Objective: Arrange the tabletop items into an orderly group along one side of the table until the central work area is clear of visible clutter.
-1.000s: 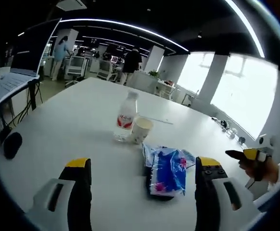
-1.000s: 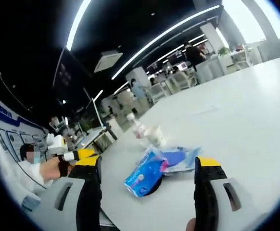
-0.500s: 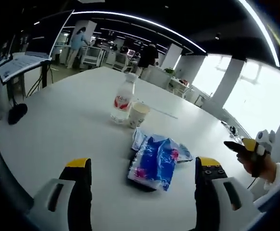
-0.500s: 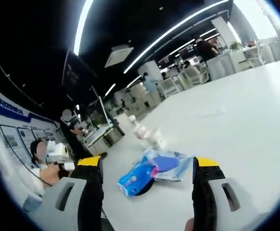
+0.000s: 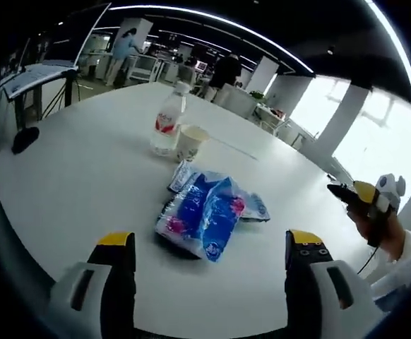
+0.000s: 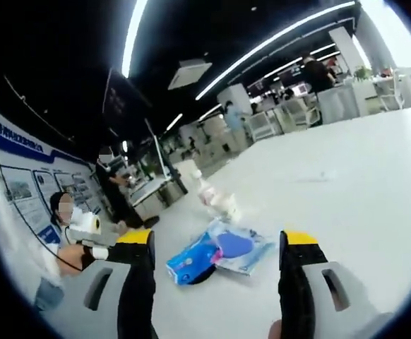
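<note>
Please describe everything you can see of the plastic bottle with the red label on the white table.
The plastic bottle is small and clear, with a white cap and a red label around its middle. It stands upright on the white table, far from the near edge, right beside a pale paper cup; whether the two touch is unclear. Its contents cannot be judged. Nearer lie blue plastic packets, apart from it. In the right gripper view it appears small. No tongs hold it.

Blue packets (image 5: 204, 217) heaped; bottle (image 5: 166, 122) touching cup (image 5: 190, 143).
</note>
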